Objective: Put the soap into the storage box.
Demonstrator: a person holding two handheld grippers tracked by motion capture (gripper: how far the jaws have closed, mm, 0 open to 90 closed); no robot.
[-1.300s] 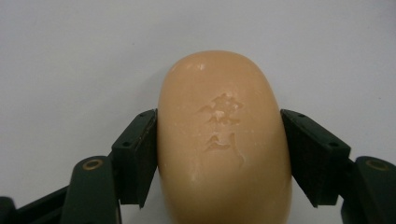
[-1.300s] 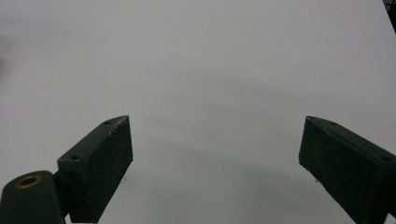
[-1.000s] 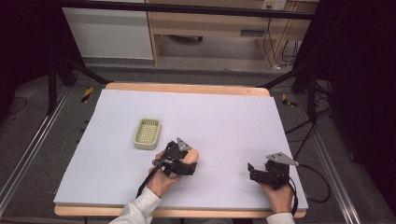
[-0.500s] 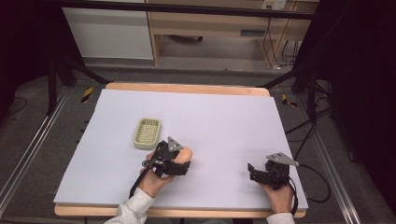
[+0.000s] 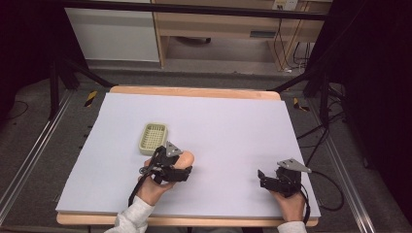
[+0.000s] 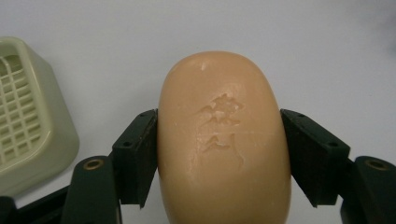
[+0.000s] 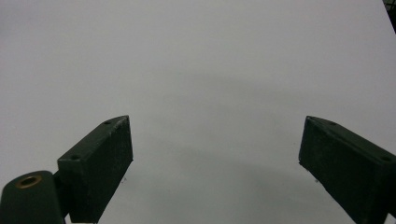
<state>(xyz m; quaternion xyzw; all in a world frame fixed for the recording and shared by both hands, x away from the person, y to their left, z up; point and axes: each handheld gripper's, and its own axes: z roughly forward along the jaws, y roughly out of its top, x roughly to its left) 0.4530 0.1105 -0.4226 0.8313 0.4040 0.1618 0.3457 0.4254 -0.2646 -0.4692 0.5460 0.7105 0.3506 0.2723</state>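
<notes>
A peach-coloured soap bar (image 6: pixel 224 140) with a stamped mark is clamped between both jaws of my left gripper (image 6: pixel 219 154), just above the white table sheet. In the high view the soap bar (image 5: pixel 186 158) sticks out of the left gripper (image 5: pixel 179 164), right of a pale green slotted soap dish (image 5: pixel 153 137). The soap dish (image 6: pixel 28 140) lies close on the left in the left gripper view, and it holds nothing. My right gripper (image 5: pixel 265 178) rests near the front right of the table. Its jaws stand wide apart over bare sheet (image 7: pixel 215 172).
A white sheet (image 5: pixel 233 126) covers the wooden table (image 5: pixel 194 91). Cables trail off the right edge (image 5: pixel 330 194). Metal rails run along the floor on both sides, and a cabinet stands behind the table.
My left gripper has carried the soap bar a little to the left, closer to the soap dish. The right gripper has stayed still.
</notes>
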